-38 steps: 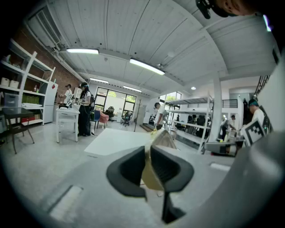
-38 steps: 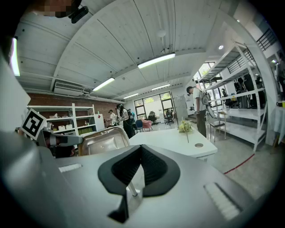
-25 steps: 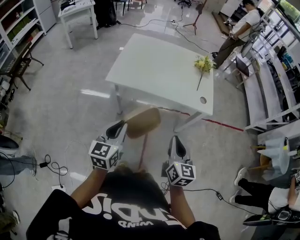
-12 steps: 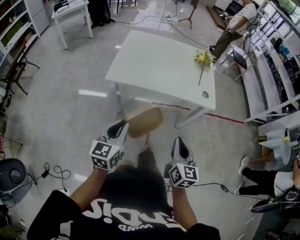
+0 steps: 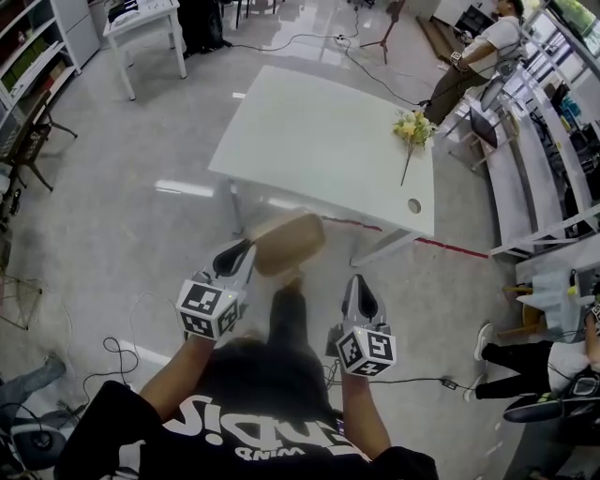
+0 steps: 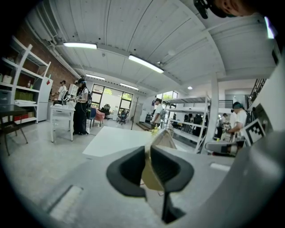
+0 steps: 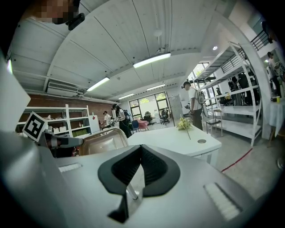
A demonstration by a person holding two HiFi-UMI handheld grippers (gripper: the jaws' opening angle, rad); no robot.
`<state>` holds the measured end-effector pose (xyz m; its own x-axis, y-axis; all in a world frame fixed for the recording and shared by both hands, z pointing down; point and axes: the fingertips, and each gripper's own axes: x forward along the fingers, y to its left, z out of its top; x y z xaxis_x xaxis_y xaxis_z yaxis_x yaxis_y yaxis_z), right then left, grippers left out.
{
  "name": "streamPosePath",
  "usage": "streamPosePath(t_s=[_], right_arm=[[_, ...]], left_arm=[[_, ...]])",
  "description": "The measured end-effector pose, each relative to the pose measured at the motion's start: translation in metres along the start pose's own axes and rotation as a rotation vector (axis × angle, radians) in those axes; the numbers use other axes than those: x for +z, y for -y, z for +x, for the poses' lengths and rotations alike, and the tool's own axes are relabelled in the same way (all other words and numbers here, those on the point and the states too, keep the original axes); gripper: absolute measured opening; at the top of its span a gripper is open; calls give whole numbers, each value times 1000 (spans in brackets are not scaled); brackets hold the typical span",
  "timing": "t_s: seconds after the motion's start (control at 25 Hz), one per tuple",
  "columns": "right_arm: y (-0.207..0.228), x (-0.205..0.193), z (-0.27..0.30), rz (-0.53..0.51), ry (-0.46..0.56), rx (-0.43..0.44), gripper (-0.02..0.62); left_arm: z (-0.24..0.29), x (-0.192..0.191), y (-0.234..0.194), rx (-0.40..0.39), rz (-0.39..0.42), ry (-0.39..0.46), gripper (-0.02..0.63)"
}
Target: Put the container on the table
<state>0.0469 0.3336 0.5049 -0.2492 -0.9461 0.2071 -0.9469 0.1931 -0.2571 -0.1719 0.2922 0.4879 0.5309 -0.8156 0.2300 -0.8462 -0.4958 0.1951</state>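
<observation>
In the head view the container (image 5: 289, 242), a shallow tan metal tray, hangs in the air just short of the white table (image 5: 319, 141). My left gripper (image 5: 246, 249) is shut on its left rim. In the left gripper view the thin rim (image 6: 162, 139) sits pinched between the dark pads (image 6: 129, 167). My right gripper (image 5: 356, 279) is to the right of the container, apart from it, with its jaws shut on nothing. The right gripper view shows its pads (image 7: 153, 167) meeting and the container (image 7: 104, 140) off to the left.
Yellow flowers (image 5: 412, 127) lie at the table's far right, beside a round hole (image 5: 413, 204). A small white table (image 5: 145, 23) stands far left. Shelving and people (image 5: 473, 56) line the right side. Cables (image 5: 122, 356) and a red line (image 5: 450, 246) are on the floor.
The person has stepped forward, one leg now showing below the container. Both grippers and the container have edged toward the table. The left grip is unchanged.
</observation>
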Motion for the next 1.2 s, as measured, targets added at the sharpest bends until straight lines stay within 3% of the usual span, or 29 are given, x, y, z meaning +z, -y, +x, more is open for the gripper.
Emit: streamPosePath(t_s=[0.64,1.2], right_arm=[[58,73,184,11,5,25,-2],[134,133,308,8,-25,61,-2]], left_arm=[[168,62,-69,-6,-25,-33,44],[318,127,-97,20,-50,-17,44]])
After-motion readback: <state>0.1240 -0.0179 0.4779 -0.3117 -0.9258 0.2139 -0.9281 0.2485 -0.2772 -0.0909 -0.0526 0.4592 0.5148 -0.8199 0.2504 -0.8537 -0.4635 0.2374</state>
